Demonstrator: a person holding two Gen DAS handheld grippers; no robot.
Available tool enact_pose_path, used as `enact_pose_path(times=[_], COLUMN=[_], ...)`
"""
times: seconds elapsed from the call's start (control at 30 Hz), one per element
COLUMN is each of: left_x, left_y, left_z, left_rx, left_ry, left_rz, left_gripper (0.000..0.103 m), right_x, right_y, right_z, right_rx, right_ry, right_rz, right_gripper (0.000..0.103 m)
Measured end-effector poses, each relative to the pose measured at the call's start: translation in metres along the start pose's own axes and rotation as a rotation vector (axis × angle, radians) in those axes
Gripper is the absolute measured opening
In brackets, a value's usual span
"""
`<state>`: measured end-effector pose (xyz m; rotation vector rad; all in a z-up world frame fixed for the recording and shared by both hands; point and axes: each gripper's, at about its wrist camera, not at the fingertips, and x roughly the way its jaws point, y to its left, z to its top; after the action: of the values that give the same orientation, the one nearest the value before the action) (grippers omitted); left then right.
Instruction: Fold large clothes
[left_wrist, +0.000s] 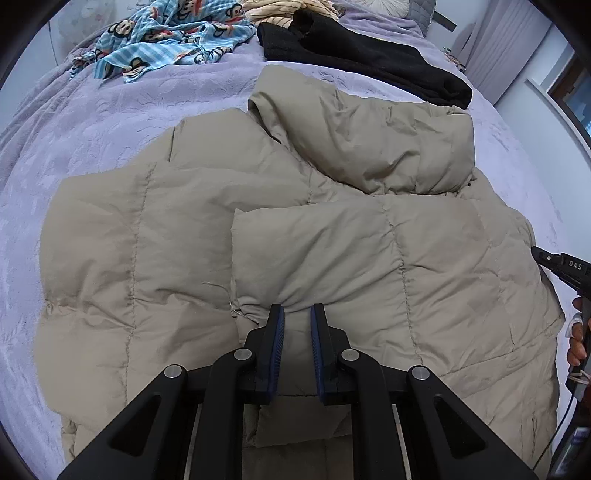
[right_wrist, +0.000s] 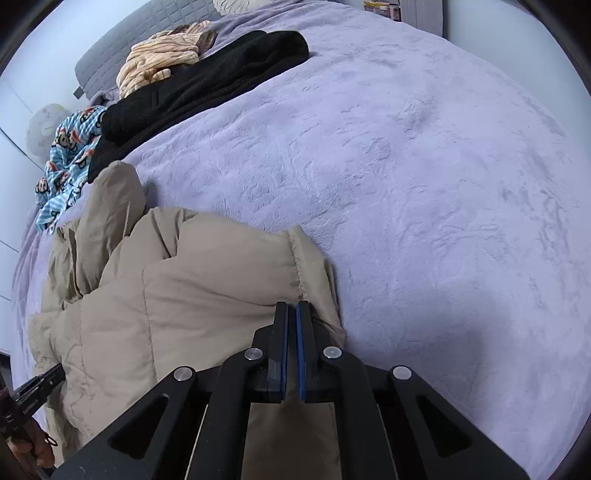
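Observation:
A beige puffer jacket (left_wrist: 332, 236) lies spread on the lavender blanket (left_wrist: 92, 140), with one part folded back over its upper right. My left gripper (left_wrist: 297, 314) is shut on a puffy fold at the jacket's near edge, and the cloth bunches between the blue pads. In the right wrist view the jacket (right_wrist: 207, 295) fills the lower left. My right gripper (right_wrist: 292, 306) is shut, pinching the stitched hem at the jacket's right edge. Each gripper also shows at the edge of the other's view: the right gripper (left_wrist: 554, 264) and the left gripper (right_wrist: 37, 384).
A black garment (left_wrist: 369, 55) lies just beyond the jacket, with a blue monkey-print cloth (left_wrist: 166, 40) and a cream striped garment (right_wrist: 159, 62) further back. Bare blanket (right_wrist: 424, 184) stretches to the right of the jacket. A person's hand (left_wrist: 576, 343) holds the right gripper.

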<state>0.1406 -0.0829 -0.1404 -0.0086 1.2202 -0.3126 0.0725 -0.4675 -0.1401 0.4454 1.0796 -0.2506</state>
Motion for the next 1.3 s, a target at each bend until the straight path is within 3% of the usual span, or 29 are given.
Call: enact_pose_path(times=[0.07, 0.3, 0.47, 0.57, 0.6, 0.63, 0.67, 0.77, 0.9, 1.0, 1.1, 1.2, 1.27, 1.3], left_x=[-0.009, -0.044, -0.059, -0.067, -0.069, -0.071, -0.073, -0.093, -0.106, -0.111, -0.113, -0.111, -0.113, -0.115], left_y=[0.000, -0.003, -0.009, -0.011, -0.011, -0.011, -0.012, -0.015, -0.017, -0.014, -0.012, -0.012, -0.011, -0.012], left_z=[0.000, -0.008, -0.022, -0.031, -0.035, -0.039, -0.042, -0.055, -0.068, -0.080, -0.094, -0.112, -0.123, -0.127], left_rx=[-0.004, 0.010, 0.029, 0.014, 0.007, 0.001, -0.009, -0.010, -0.019, -0.056, -0.077, -0.072, -0.074, -0.072], left_ry=[-0.006, -0.044, -0.036, -0.030, -0.026, -0.023, -0.022, -0.079, -0.059, -0.023, -0.007, 0.022, 0.030, 0.033], left_rz=[0.023, 0.095, 0.128, 0.119, 0.117, 0.117, 0.126, 0.163, 0.207, 0.191, 0.217, 0.220, 0.215, 0.216], left_gripper=[0.016, 0.016, 0.016, 0.017, 0.023, 0.044, 0.100, 0.102, 0.102, 0.102, 0.102, 0.102, 0.102, 0.102], right_x=[-0.012, -0.056, -0.073, -0.081, -0.083, -0.085, -0.086, -0.092, -0.099, -0.105, -0.112, -0.118, -0.119, -0.121], right_y=[-0.002, -0.002, 0.002, 0.003, 0.004, 0.004, 0.003, 0.003, 0.002, 0.005, 0.009, 0.013, 0.015, 0.016], right_z=[-0.001, -0.036, -0.068, -0.081, -0.085, -0.090, -0.093, -0.104, -0.117, -0.128, -0.139, -0.151, -0.159, -0.163], right_rx=[0.011, 0.028, 0.039, 0.045, 0.045, 0.046, 0.048, 0.052, 0.052, 0.039, 0.011, -0.004, -0.008, -0.006], right_ry=[-0.006, 0.001, 0.032, 0.050, 0.060, 0.069, 0.075, 0.094, 0.117, 0.127, 0.119, 0.110, 0.123, 0.126], right_rz=[-0.024, 0.030, 0.055, 0.068, 0.068, 0.072, 0.077, 0.082, 0.092, 0.109, 0.133, 0.164, 0.181, 0.192], right_gripper=[0.005, 0.013, 0.035, 0.040, 0.040, 0.041, 0.041, 0.044, 0.052, 0.060, 0.083, 0.084, 0.102, 0.103])
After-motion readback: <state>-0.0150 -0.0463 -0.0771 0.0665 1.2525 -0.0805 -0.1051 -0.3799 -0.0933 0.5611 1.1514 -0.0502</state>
